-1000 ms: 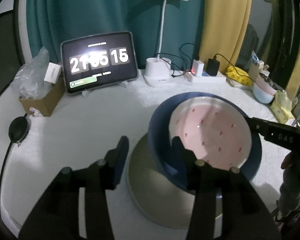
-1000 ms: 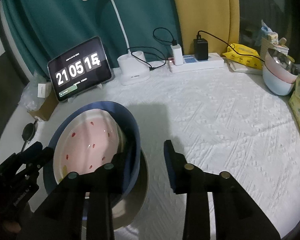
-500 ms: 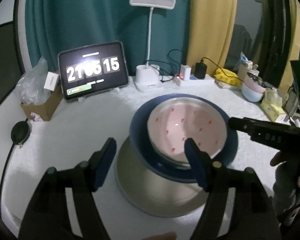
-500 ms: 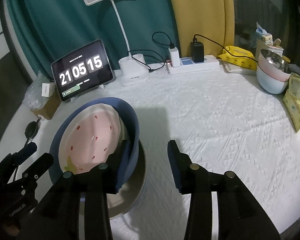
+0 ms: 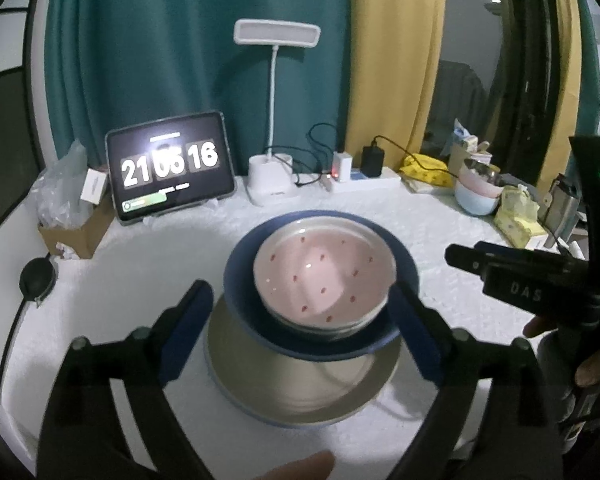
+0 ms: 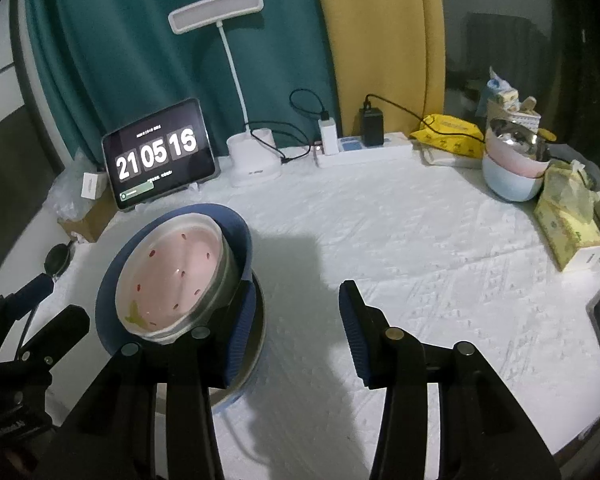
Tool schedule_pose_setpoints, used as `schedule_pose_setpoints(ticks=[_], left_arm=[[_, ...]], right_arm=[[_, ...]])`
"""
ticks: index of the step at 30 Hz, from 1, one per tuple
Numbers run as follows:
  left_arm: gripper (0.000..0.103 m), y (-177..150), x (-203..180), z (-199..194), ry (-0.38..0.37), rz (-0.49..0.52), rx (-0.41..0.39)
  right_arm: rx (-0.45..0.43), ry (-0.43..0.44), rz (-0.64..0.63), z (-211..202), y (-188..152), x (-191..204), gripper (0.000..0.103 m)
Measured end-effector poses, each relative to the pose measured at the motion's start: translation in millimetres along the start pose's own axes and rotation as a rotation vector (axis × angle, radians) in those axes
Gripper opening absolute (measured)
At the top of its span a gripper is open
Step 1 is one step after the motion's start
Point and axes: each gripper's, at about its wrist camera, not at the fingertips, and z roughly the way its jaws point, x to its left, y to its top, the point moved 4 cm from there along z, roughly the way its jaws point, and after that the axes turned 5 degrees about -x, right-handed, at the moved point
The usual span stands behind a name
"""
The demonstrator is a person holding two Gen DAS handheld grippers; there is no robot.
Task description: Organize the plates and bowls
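Released by the opening, empty left gripper (image 5: pixel 300 320), the pink strawberry-dotted ceramic bowl (image 5: pixel 324 276) sits off-centre in the dark blue round plate (image 5: pixel 240 280); the half-open, empty right gripper (image 6: pixel 296 320) could topple it.

Beige plate (image 5: pixel 300 392): far part hidden under blue plate (image 5: pixel 240 276) stacked on it; right-wrist view shows only a sliver, left finger (image 6: pixel 240 332) of right claw (image 6: pixel 298 332) across it.

Pink bowl (image 5: pixel 324 276): white rims beneath; number of bowls unclear.

Tablet (image 5: pixel 168 172), behind blue plate: middle digits glare-blurred in left-wrist view; small text unreadable.

Fingertip (image 5: pixel 300 470), near side of beige plate: cut by bottom edge.

Stacked bowls (image 6: pixel 512 168), far right of blue plate: contents indistinct.
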Motion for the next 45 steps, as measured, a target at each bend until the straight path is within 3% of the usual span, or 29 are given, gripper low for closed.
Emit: schedule_pose_setpoints(ticks=[24, 29, 45], left_arm=[[0.093, 16, -19, -66, -0.022, 0.0, -0.127], [0.093, 19, -21, -78, -0.021, 0.005, -0.152], [0.094, 26, -24, -119, 0.001, 0.007, -0.229]], right_arm=[[-0.148, -0.067, -0.049, -84, -1, -7, 0.048], [-0.176, -0.081, -0.064, -99, -1, -5, 0.056], [-0.249, -0.106, -0.118, -146, -3, 3, 0.057]])
